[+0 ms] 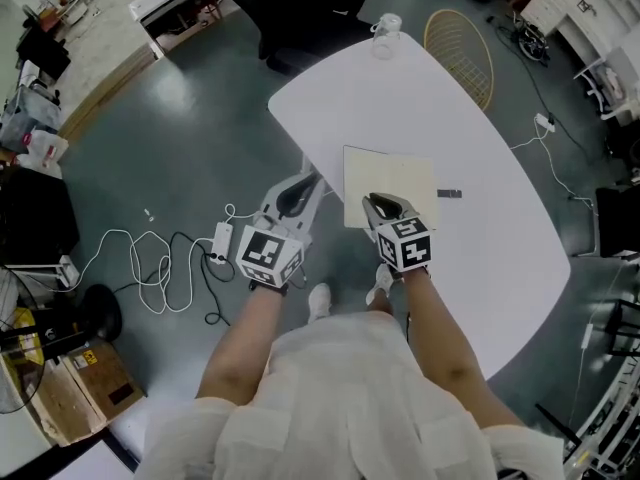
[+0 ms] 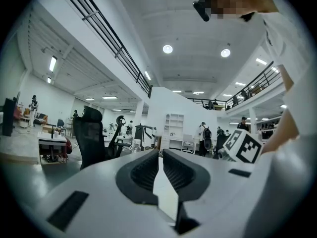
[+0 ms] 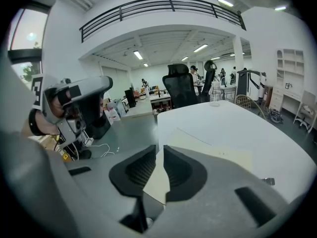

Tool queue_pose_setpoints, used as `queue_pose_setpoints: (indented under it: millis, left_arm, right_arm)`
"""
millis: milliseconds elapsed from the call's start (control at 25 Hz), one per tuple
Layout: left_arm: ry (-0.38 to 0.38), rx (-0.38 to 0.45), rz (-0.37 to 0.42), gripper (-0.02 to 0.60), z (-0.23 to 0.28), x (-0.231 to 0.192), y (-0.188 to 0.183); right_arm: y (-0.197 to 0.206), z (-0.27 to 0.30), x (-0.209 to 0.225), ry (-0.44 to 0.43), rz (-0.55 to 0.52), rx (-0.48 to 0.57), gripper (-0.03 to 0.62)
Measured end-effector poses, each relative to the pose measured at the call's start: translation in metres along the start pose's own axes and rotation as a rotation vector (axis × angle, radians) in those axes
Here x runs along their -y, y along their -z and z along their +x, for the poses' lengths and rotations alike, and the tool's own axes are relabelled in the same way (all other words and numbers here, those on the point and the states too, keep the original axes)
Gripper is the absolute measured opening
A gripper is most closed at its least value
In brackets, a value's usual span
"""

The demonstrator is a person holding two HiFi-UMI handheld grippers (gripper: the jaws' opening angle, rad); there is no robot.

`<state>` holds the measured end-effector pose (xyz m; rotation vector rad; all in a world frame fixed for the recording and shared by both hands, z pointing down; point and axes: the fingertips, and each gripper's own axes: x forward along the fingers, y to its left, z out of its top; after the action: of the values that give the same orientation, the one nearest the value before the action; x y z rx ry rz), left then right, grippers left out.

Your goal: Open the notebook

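Note:
A closed cream notebook lies flat on the white table. My right gripper hovers over its near edge, tilted down. In the right gripper view the right gripper shows its jaws a narrow slit apart. The notebook shows through the gap and beyond, and nothing is pinched. My left gripper sits at the table's left edge, just left of the notebook and pointing level. In the left gripper view the left gripper has its jaws almost together with nothing between them.
A small dark object lies on the table right of the notebook. A clear jar stands at the table's far end, beside a wicker chair. White cables and a power strip lie on the floor at left.

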<state>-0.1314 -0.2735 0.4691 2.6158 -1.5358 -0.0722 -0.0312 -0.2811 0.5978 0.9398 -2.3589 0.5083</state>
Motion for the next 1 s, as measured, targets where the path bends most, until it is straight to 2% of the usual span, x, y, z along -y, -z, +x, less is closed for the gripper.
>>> queue_pose_setpoints:
  millis: [320, 440, 680, 840, 1000]
  left_arm:
    - [-0.014, 0.013, 0.002, 0.029, -0.004, -0.014, -0.010]
    - [-0.009, 0.019, 0.013, 0.029, -0.002, -0.012, -0.018]
    - [-0.007, 0.023, 0.029, 0.029, -0.005, -0.018, -0.040]
    - [0.002, 0.046, 0.029, 0.029, -0.007, -0.015, -0.065]
    - [0.014, 0.076, 0.044, 0.029, -0.007, -0.013, -0.091]
  right_arm:
    - [-0.017, -0.005, 0.001, 0.018, 0.000, 0.041, 0.049]
    - [-0.029, -0.019, 0.012, 0.041, 0.017, 0.085, 0.048]
    - [-0.063, -0.063, 0.036, 0.128, 0.048, 0.214, 0.045]
    - [-0.091, -0.111, 0.057, 0.196, 0.077, 0.337, 0.040]
    - [-0.122, -0.159, 0.072, 0.274, 0.055, 0.465, 0.031]
